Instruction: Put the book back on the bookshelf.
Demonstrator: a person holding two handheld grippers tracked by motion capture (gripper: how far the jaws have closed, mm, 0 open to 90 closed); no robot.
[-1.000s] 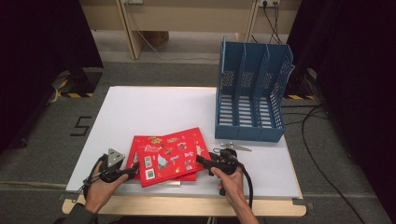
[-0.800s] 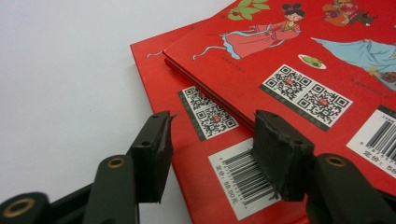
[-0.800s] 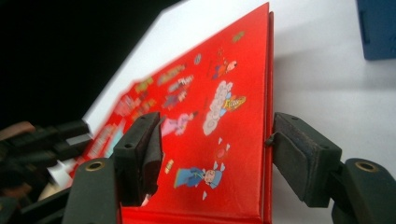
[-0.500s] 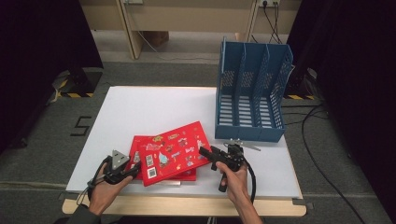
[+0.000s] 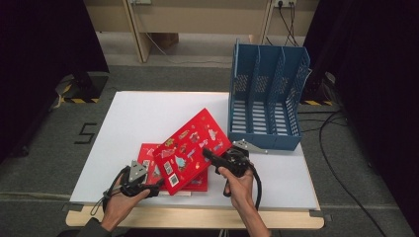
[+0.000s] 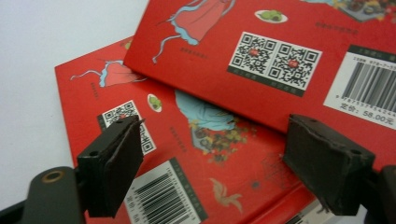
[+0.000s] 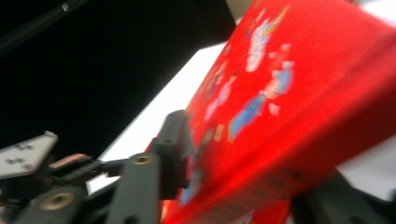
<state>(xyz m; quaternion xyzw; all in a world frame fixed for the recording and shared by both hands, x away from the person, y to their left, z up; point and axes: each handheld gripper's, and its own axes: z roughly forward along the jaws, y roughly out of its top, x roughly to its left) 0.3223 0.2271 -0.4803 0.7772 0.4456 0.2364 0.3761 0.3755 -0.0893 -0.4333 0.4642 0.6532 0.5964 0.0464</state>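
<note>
The right gripper [image 5: 207, 155] has just been closing and now pinches the top book [image 5: 191, 149] by its edge, with the book tilted up between its jaws. The left gripper [image 6: 212, 172] has just been opening. Nothing is between its jaws, and the bottom book [image 6: 205, 172] lies flat just past them on the table [image 5: 148, 113].

A tilted book [image 5: 191, 148] lies over a flat book [image 5: 148, 153], with a file rack [image 5: 267, 94] behind to the right.
</note>
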